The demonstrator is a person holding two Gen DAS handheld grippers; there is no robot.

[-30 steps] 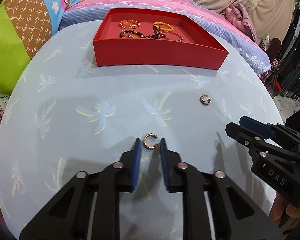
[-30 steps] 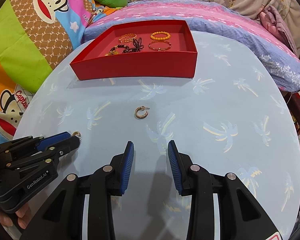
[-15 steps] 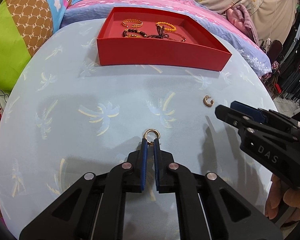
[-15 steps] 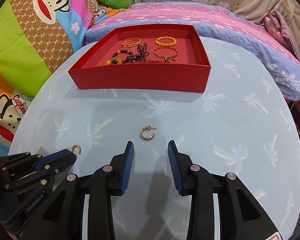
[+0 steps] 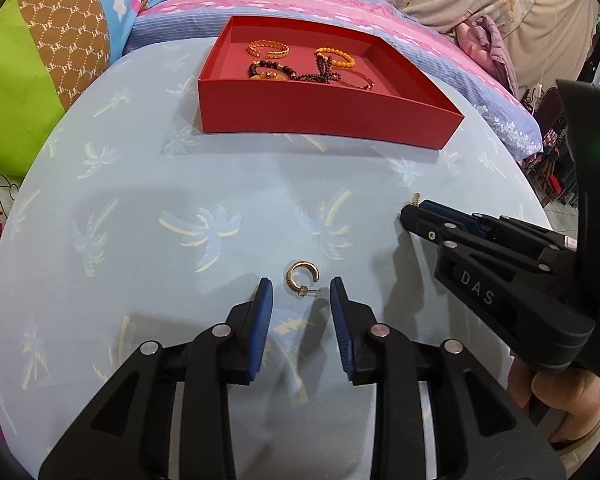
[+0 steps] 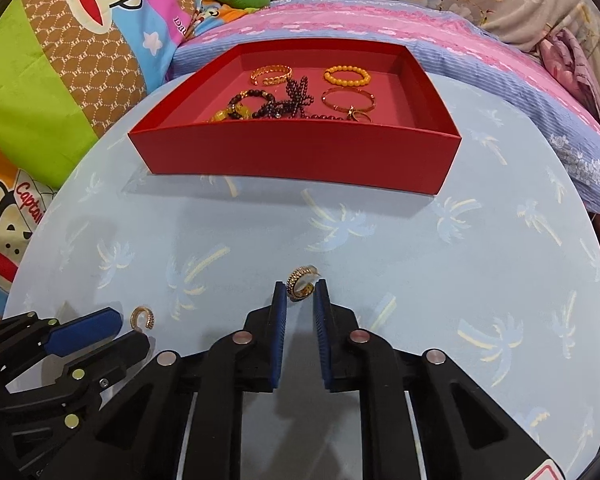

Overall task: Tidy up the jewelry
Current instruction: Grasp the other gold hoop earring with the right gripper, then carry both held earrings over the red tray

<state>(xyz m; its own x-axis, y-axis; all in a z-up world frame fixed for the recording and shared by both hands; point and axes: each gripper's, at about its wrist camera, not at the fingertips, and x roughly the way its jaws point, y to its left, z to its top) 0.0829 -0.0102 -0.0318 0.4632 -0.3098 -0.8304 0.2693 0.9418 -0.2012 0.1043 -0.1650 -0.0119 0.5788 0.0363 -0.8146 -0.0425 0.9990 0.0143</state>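
item: two gold hoop earrings on a pale blue palm-print table [image 6: 480,264], to go into the red tray [image 6: 292,160] at 12 o'clock, which already holds bracelets and bead strings.

right gripper [image 6: 300,294]: jaws closing, narrow gap. the right earring [image 6: 300,283] stands on edge between the blue pads, at the very tips; the pads look to be touching its flanks, though a firm pinch cannot be confirmed. hoop plane runs roughly across the jaw gap, top of the hoop poking out toward 12 o'clock. in the left wrist view only a gold tip shows past the gripper's nose.

left gripper [image 5: 301,300]: jaws opening, moderately apart, holding nothing. the left earring [image 5: 301,278] lies flat on the cloth just beyond the fingertips at 12 o'clock, centred on the gap, touching neither pad. open side of the c faces about 5 o'clock; its post points toward 3 o'clock.

relation that matters: each earring lies dead ahead of its own gripper; the tray lies straight beyond at 12 o'clock, well apart. the right hand is nearer to carrying.

writing: "das" on the right gripper body [image 5: 476,286]; "captain" partly legible on the monkey-print quilt [image 6: 30,200]; "pf" monogram on its brown patches. a hand [image 5: 560,404] grips the right handle.
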